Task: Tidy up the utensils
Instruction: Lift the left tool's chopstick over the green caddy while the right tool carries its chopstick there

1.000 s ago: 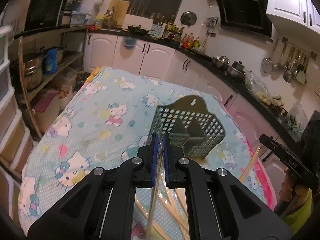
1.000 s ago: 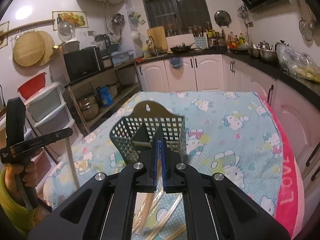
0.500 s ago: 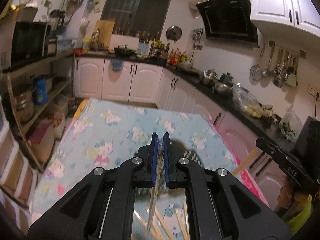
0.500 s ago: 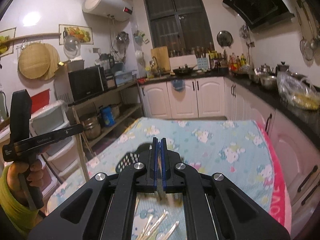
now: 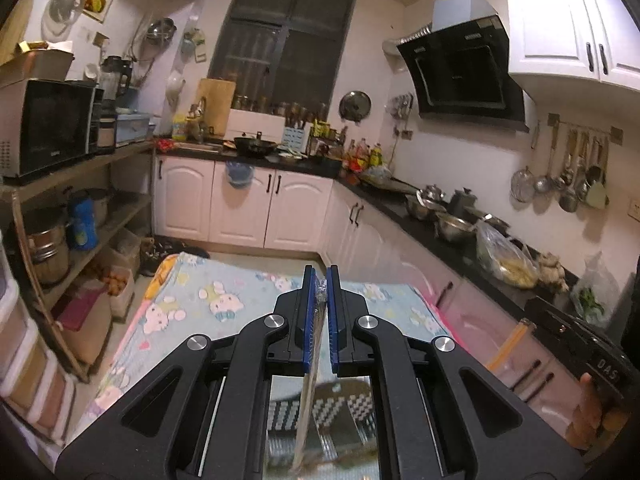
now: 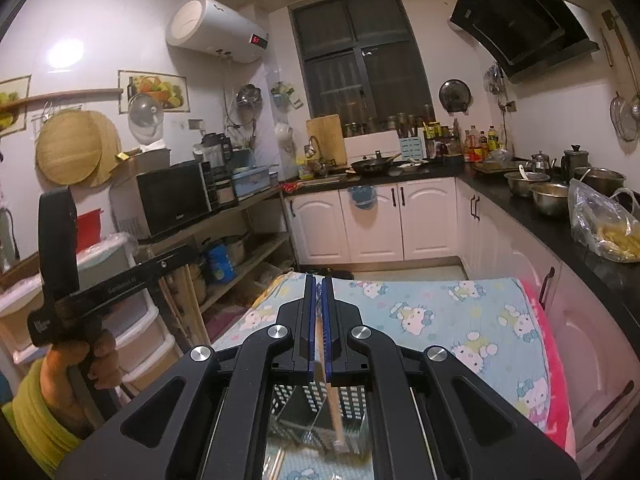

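Note:
My left gripper (image 5: 320, 280) is shut on a thin chopstick (image 5: 310, 380) that hangs down between its fingers. Below it, through the gap, I see the dark green perforated utensil basket (image 5: 344, 412). My right gripper (image 6: 316, 282) is shut on a wooden chopstick (image 6: 332, 404) that points down over the same basket (image 6: 352, 404). Both grippers are raised and tilted toward the room. The left gripper and its hand show at the left of the right wrist view (image 6: 60, 280); the right gripper shows at the right edge of the left wrist view (image 5: 592, 360).
The table has a light blue cartoon-cat cloth (image 6: 460, 312) with a pink edge (image 6: 548, 344). Loose chopsticks (image 6: 276, 462) lie near the basket. White cabinets (image 6: 392, 224), a dark counter with pots (image 6: 552, 196) and open shelves (image 5: 80, 216) surround the table.
Both grippers have lifted and tilted up, each still holding its chopstick. The basket has dropped from the middle of both views to below the fingers, seen only through the gaps.

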Demonstrator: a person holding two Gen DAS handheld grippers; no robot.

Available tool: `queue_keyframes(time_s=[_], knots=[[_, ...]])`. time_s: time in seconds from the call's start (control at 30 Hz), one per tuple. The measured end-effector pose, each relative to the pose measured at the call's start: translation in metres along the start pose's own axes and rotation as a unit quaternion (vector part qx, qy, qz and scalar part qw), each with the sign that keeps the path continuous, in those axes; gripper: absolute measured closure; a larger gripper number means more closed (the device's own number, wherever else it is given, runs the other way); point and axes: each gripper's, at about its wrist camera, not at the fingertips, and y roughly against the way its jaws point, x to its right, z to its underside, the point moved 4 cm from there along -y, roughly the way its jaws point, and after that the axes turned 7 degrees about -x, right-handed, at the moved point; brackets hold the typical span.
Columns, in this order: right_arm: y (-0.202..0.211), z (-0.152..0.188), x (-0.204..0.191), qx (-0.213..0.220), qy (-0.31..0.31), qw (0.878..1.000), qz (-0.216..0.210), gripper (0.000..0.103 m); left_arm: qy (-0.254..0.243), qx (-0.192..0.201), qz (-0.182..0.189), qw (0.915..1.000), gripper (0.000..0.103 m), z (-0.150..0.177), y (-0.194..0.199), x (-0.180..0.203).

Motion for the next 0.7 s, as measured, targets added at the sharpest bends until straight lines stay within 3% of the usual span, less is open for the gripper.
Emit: queue_keyframes(time_s=[0.3, 0.7], knots=[[-0.03, -0.02, -0.002, -0.004, 0.011, 1.0, 0.014, 0.1, 0.016, 0.012, -0.015, 0.9997, 0.101, 0.0, -0.039, -0.011], [-0.081, 0.019, -0.01, -0.034, 0.021, 0.999, 0.021, 0.1, 0.012, 0.004, 0.0, 0.9999, 0.101, 0.045, -0.08, -0.014]])
